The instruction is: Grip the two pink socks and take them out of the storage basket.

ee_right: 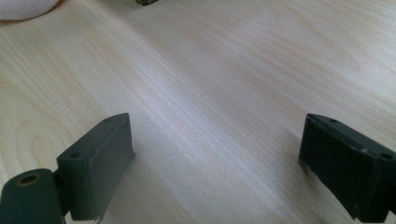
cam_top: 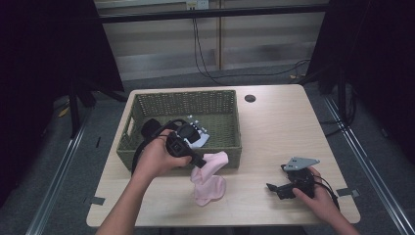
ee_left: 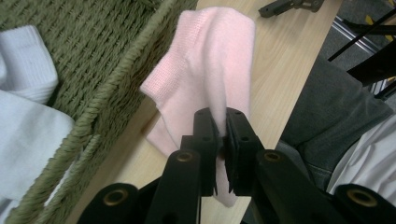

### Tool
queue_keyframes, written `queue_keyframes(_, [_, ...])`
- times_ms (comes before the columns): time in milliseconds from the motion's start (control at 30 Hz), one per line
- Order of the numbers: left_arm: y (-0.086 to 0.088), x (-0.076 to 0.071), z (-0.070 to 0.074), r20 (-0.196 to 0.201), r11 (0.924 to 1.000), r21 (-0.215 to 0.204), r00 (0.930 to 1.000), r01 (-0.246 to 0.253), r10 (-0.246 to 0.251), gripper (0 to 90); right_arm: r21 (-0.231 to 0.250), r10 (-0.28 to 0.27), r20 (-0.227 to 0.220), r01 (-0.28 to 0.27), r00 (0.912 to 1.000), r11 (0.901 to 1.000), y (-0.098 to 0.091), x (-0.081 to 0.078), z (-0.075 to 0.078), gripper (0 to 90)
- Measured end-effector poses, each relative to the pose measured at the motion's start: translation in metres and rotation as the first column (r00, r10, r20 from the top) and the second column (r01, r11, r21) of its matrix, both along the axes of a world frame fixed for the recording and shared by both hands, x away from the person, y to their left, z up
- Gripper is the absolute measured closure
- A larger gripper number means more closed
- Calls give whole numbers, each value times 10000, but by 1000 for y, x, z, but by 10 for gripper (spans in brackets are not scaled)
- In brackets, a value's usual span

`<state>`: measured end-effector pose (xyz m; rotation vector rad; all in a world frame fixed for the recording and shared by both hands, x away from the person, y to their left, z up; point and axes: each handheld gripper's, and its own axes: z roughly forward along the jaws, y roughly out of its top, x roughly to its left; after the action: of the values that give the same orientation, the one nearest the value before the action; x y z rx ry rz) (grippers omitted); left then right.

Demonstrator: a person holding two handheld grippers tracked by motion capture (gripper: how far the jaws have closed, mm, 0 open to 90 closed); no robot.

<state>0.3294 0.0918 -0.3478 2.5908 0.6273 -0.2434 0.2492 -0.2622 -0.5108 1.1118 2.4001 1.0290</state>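
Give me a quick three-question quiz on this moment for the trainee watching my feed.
1. True or false: the left gripper is shut on the pink knitted sock.
2. The right gripper's fingers are: A open over bare table, B shut on a white sock.
3. Fill in: white socks lie inside the green woven ____.

Key: 1 true; 2 A; 3 basket.
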Motion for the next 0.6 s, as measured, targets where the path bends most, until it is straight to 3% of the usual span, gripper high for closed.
queue_keyframes(500, [-5,-5,-28,-180,9999,131,9998,76,-73,827,-2,4,1,-4,10000,10000,0,0,0,89])
queue_keyframes(600, [-4,-5,-32,-35,10000,63,10000,36,-36,754,-4,1,2,-1,10000,10000,0,0,0,89])
